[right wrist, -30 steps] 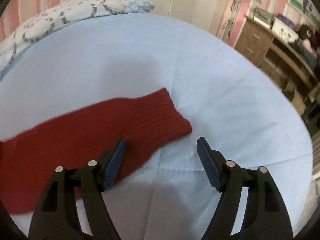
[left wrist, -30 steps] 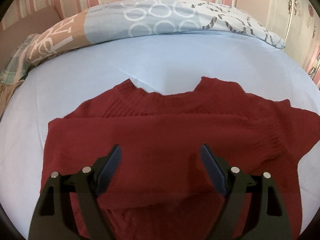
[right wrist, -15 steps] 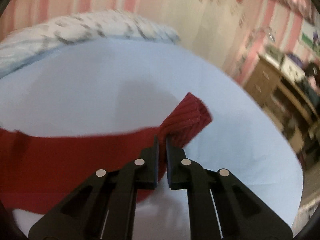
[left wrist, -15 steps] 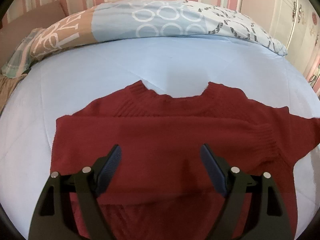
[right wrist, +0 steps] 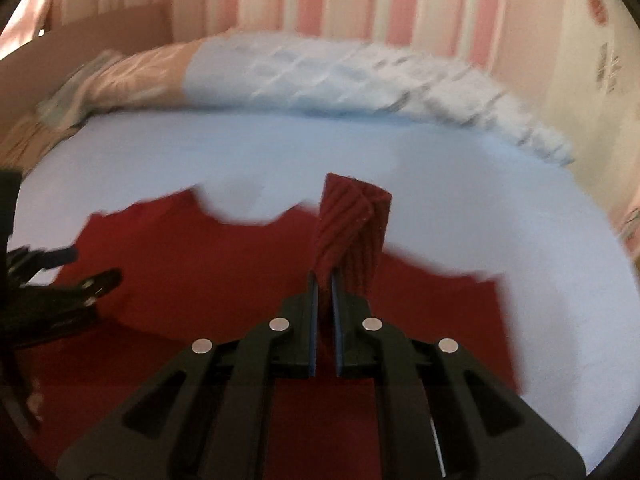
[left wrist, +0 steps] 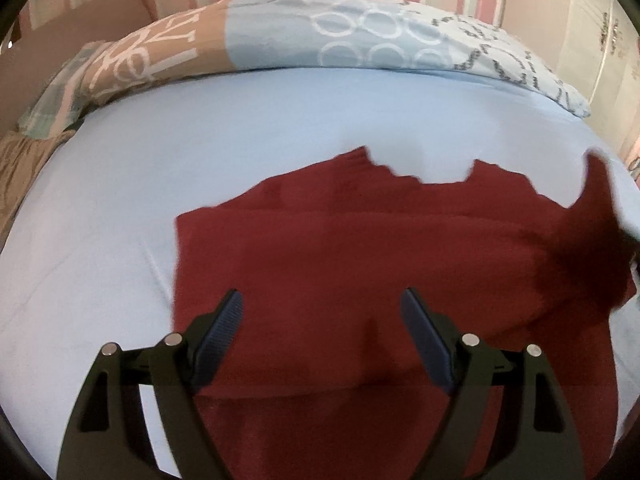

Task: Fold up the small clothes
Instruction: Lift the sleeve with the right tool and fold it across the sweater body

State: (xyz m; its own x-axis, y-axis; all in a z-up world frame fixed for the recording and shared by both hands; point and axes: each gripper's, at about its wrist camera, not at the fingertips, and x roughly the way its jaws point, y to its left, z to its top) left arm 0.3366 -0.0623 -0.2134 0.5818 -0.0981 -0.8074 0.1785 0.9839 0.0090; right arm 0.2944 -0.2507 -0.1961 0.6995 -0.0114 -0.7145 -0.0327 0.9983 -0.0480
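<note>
1 red sweater [left wrist: 360, 248] is lying on the bed [left wrist: 260, 120]; right gripper [right wrist: 325, 280] is pinching its blurred cuff [right wrist: 352, 220], left gripper [left wrist: 320, 312] is gaping.

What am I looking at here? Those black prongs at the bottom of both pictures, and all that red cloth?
The prongs are hand-held grippers, one in each of a person's hands, each carrying a camera that looks along its two fingers. One picture comes from the left gripper, which is open and hovers over a dark red sweater spread on a light blue bed sheet. The other comes from the right gripper, closed on the sweater's ribbed cuff and lifting that sleeve. A patterned pillow lies at the bed's far end.
</note>
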